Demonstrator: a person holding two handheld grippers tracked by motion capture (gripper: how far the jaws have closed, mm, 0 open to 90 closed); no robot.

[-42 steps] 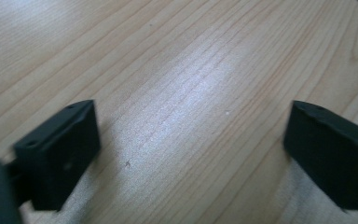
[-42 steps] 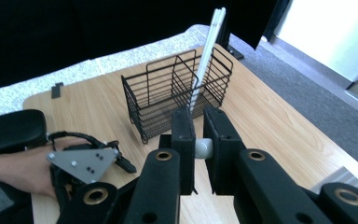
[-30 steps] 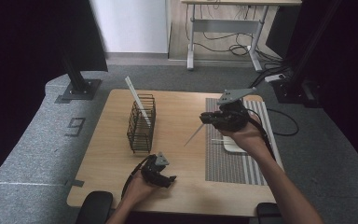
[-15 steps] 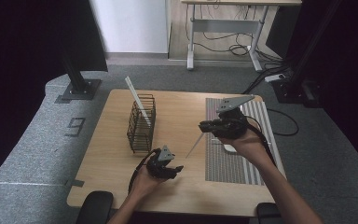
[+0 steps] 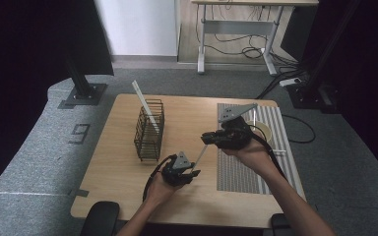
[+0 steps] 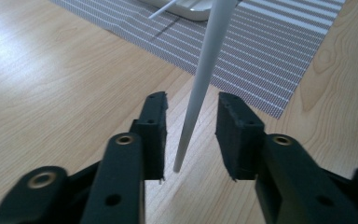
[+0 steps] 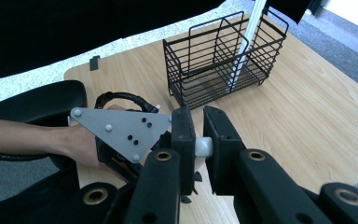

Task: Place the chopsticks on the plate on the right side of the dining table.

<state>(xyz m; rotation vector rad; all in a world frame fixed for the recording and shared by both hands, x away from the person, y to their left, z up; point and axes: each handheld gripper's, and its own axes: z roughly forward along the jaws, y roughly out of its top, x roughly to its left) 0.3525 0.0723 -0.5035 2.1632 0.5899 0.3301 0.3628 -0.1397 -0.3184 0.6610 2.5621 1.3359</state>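
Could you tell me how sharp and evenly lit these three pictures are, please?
High view: table lit, surroundings dark. Left gripper view: white stick and left gripper sharp; soft sheen on the wood. Right gripper view: wire basket crisp, right gripper slightly soft, dark upper left.

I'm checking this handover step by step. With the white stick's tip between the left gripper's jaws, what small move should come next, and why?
Probably finish closing the left gripper on the white stick. Its jaws have just been closing, yet gaps remain on both sides of the thin tip in the left gripper view. The right gripper is clamped on the stick's other end, so it should hold until the left pads press.
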